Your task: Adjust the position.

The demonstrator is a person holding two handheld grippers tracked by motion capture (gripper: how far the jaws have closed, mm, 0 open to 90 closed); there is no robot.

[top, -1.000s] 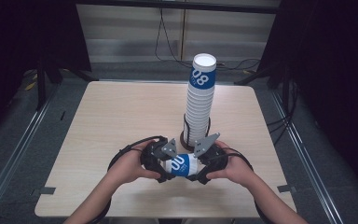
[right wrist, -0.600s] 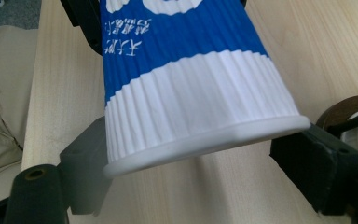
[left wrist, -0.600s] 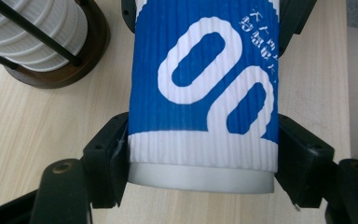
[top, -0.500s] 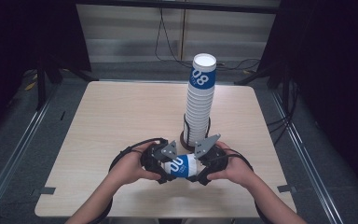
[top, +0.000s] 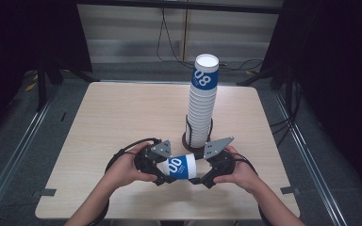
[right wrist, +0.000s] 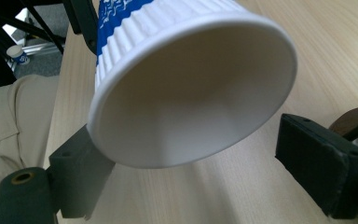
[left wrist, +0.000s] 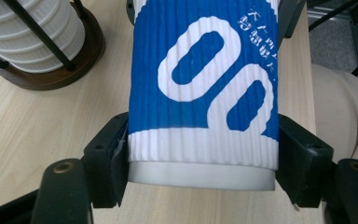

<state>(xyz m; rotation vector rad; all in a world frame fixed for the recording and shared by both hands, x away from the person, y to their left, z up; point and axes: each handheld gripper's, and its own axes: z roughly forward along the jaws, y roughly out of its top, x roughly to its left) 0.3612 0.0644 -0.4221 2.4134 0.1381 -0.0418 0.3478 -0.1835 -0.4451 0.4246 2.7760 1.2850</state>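
The blue-and-white paper cup (top: 180, 167) lies sideways above the table (top: 113, 122), between the two claws. The left gripper (left wrist: 203, 158) is clamped on its base end. The right gripper (right wrist: 205, 163) has just been opening; its jaws stand apart around the cup's rim, one pad clearly away from it. Behind both claws stands the cup stack (top: 201, 101).

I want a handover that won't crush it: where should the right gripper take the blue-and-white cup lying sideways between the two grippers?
Probably across the ribbed wall just behind the open rim, coming from the mouth end. The cup lies level, its base end clamped by the left gripper, its mouth facing the right gripper, whose jaws have just been opening around the rim. The rolled rim looks stiffest.
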